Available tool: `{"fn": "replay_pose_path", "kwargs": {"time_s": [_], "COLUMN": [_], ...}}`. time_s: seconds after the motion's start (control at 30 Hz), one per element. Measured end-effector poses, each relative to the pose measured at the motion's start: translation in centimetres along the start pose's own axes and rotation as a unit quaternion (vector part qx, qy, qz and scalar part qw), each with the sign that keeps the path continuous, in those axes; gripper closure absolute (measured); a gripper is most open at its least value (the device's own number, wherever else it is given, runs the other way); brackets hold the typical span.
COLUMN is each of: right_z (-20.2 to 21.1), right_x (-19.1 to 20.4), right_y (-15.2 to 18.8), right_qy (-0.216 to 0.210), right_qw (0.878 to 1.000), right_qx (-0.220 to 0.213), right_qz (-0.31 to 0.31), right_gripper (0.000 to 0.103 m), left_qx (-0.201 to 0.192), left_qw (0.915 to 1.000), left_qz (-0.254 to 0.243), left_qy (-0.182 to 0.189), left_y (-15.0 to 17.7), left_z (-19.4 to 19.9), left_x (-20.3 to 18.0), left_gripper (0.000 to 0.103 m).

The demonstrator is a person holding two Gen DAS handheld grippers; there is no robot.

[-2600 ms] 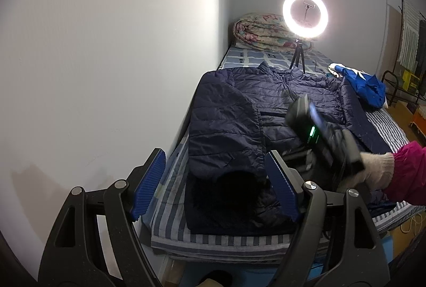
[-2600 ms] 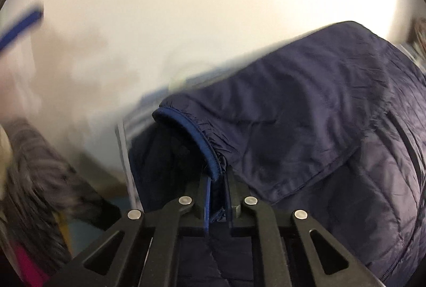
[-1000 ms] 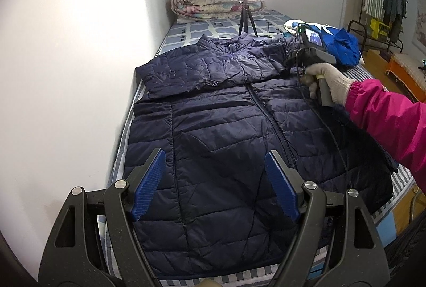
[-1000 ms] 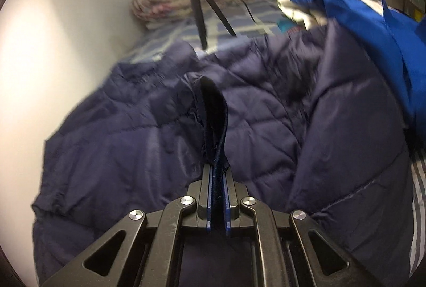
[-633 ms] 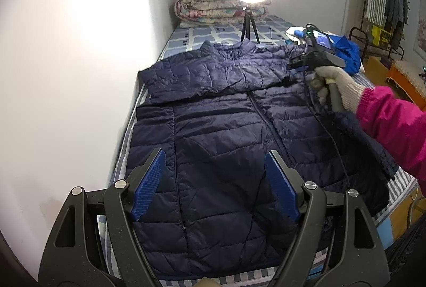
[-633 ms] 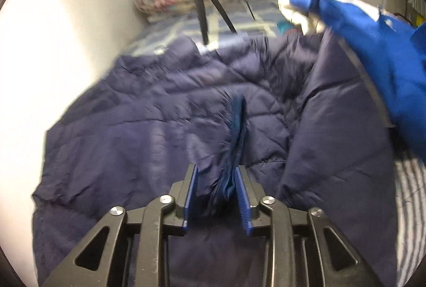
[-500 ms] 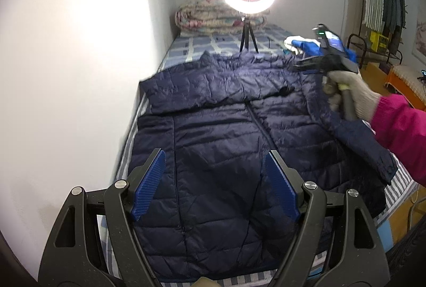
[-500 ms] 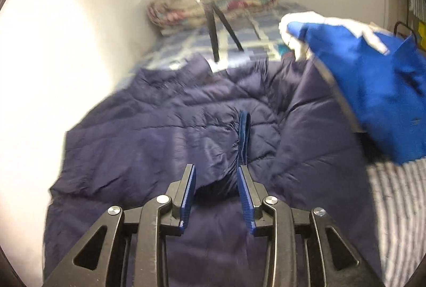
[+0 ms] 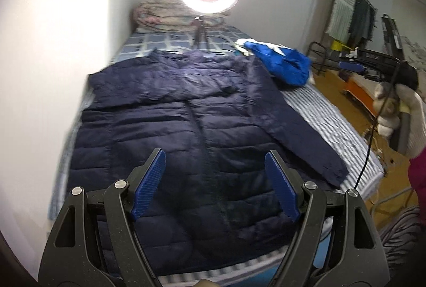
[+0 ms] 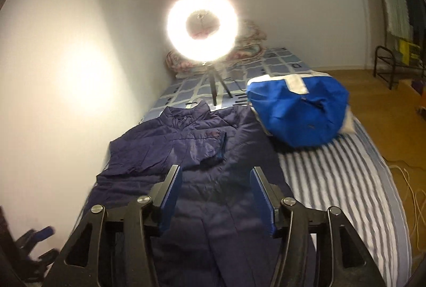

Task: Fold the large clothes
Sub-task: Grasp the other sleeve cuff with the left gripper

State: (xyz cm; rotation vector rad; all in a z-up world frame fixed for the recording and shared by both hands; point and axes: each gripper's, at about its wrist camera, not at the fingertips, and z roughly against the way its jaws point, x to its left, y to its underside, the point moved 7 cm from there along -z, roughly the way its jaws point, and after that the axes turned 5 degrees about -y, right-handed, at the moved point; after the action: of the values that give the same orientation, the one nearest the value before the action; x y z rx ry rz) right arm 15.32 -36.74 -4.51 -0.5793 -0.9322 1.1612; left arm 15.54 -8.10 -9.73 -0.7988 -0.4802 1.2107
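A navy quilted puffer jacket (image 9: 191,127) lies front-up on the striped mattress (image 9: 327,121), its collar toward twelve o'clock and its hem under the cameras at six. One sleeve (image 10: 170,151) is folded across the chest, its cuff resting near the zip line; the other sleeve (image 9: 300,135) runs out toward four o'clock in the left wrist view and ends close to the mattress edge. The left gripper (image 9: 214,183) hangs over the jacket's lower front with its blue pads spread wide and nothing between them. The right gripper (image 10: 217,196) has just been opening: its jaws stand apart, empty, above the jacket's middle (in the left wrist view it shows at three o'clock, held in a white-gloved hand (image 9: 396,111) with a pink sleeve). A crumpled blue garment (image 10: 298,111) sits on the mattress at one o'clock, just beside the jacket's shoulder. A lit ring light (image 10: 202,25) on a small tripod stands at twelve, with a folded floral quilt (image 9: 162,12) behind it against the wall.
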Motion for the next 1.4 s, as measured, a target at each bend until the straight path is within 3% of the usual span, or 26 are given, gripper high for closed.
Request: {"fn": "replay_pose_path", "kwargs": {"time_s": [0.17, 0.27, 0.37, 0.6, 0.77, 0.93, 1.07, 1.4], "right_z": [4.3, 5.1, 5.8, 7.6, 8.1, 9.4, 9.3, 9.3], "right_x": [-2.2, -3.8, -5.7, -11.2, -15.2, -18.6, -19.9, -20.7], "right_y": [2.4, 4.0, 4.7, 5.7, 6.2, 6.1, 6.2, 5.5], "right_qy": [0.021, 0.036, 0.057, 0.072, 0.085, 0.079, 0.079, 0.079], "right_qw": [1.0, 0.999, 0.998, 0.997, 0.995, 0.99, 0.987, 0.984], "right_qx": [-0.02, -0.015, -0.011, -0.009, -0.005, -0.026, -0.029, -0.041], "right_qz": [-0.002, -0.003, 0.007, -0.018, -0.055, -0.114, -0.139, -0.156], "right_gripper": [0.042, 0.039, 0.035, 0.032, 0.032, 0.032, 0.032, 0.032], "left_qx": [0.003, 0.015, 0.029, 0.065, 0.117, 0.134, 0.148, 0.172], "left_qw": [0.9979, 0.9934, 0.9874, 0.968, 0.9438, 0.9205, 0.9075, 0.8925], "left_qz": [-0.057, -0.103, -0.14, -0.206, -0.26, -0.329, -0.363, -0.399], "left_qy": [0.031, 0.048, 0.068, 0.128, 0.167, 0.161, 0.151, 0.123], "left_y": [0.7, 1.6, 2.6, 4.4, 7.2, 9.7, 11.2, 13.4], "left_z": [-0.9, -1.9, -3.2, -7.4, -11.2, -13.8, -15.6, -18.2], "left_x": [-5.9, -10.1, -14.0, -23.7, -30.5, -34.6, -36.1, -37.2], "left_gripper": [0.024, 0.034, 0.034, 0.034, 0.034, 0.034, 0.034, 0.034]}}
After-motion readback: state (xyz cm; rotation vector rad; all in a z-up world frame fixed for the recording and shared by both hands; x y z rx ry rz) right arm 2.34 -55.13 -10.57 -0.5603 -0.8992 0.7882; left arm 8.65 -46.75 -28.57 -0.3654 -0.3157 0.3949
